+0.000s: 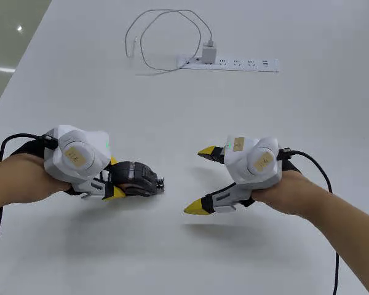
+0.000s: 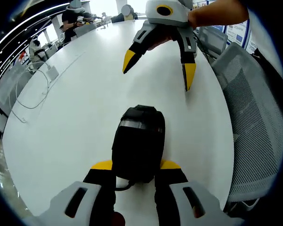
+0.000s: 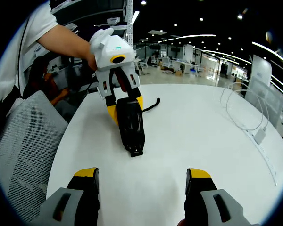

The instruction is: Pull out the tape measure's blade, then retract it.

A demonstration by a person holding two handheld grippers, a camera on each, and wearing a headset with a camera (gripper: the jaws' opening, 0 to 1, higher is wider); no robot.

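Head view: on the white table (image 1: 172,92), the left gripper (image 1: 115,177) clamps the black tape measure (image 1: 140,178). The tape measure's long axis points at the right gripper (image 1: 202,179), which gapes wide and holds nothing.
Left gripper view: the jaws pinch the case's rear.
Right gripper view: the blade tab (image 3: 136,151) faces the open jaws, near but apart.

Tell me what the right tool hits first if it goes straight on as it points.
Probably the black, rounded tape measure, clamped in the left tool; its blade-tip end faces the right tool across bare white table. Depth is uncertain.
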